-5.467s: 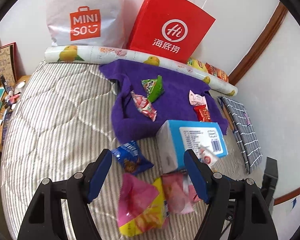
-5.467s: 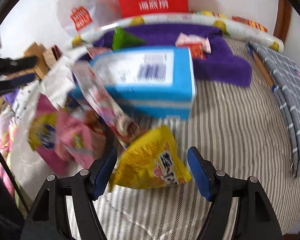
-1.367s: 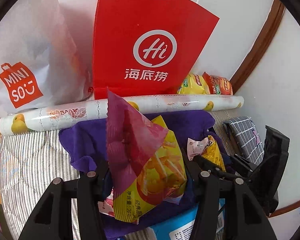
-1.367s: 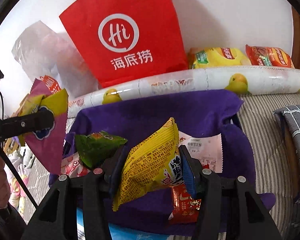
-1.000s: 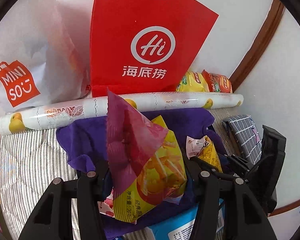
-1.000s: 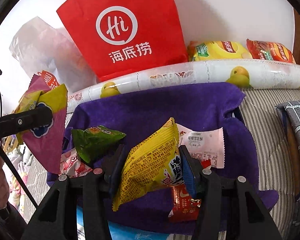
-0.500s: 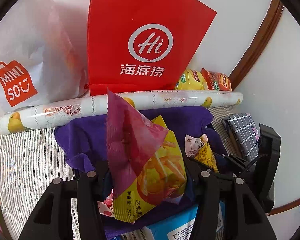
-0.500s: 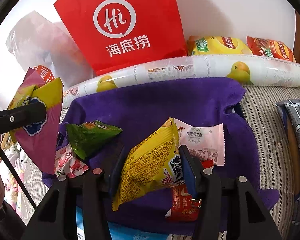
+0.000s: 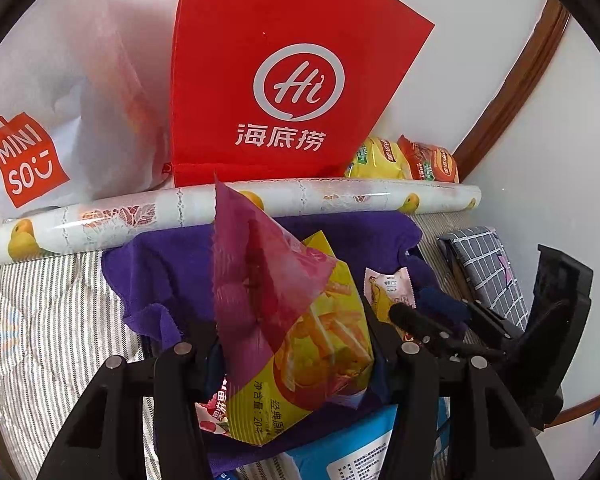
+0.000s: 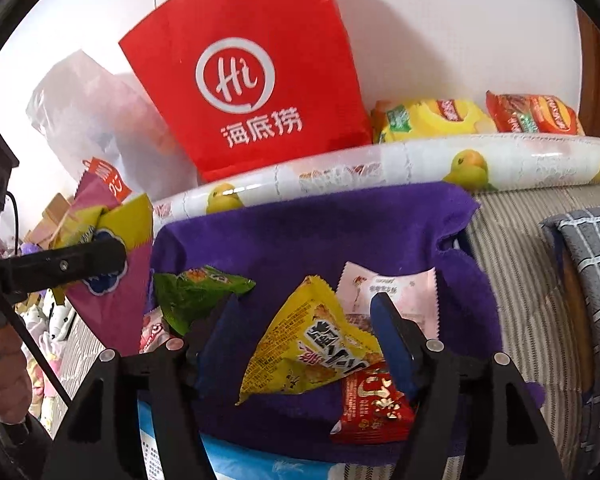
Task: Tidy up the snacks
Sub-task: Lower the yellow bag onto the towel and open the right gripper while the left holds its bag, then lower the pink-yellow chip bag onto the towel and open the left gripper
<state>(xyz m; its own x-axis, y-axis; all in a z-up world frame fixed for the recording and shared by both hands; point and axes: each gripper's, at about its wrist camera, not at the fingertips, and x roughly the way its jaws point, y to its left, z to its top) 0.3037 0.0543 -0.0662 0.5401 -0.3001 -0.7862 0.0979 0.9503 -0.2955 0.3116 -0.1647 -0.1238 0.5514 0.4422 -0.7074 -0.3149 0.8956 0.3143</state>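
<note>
Fingers of the right gripper [image 10: 306,330] stand spread at lower centre of its frame, its jaws having just been opening, and the yellow snack packet [image 10: 308,346] lies between the 2 blue pads [image 10: 392,330] on the purple cloth [image 10: 312,232], loose from the left pad; whether it touches the right pad I cannot tell. Just right of it, at lower centre, lies a small red packet [image 10: 370,406], behind it a pale pink packet [image 10: 392,294], and to the left a green packet [image 10: 198,290]. Fingers of the left gripper [image 9: 290,344] pinch a pink and yellow snack bag [image 9: 284,320] at lower centre of the left view, holding it upright above the purple cloth [image 9: 172,264]. Along the cloth's far edge lies a patterned roll [image 9: 340,198], with a red paper bag [image 9: 284,76] and a white shopping bag [image 9: 52,92] standing behind it in the upper half, and 2 more packets [image 9: 404,160] at right beside the red bag. A blue box [image 9: 352,448] shows at the bottom edge
</note>
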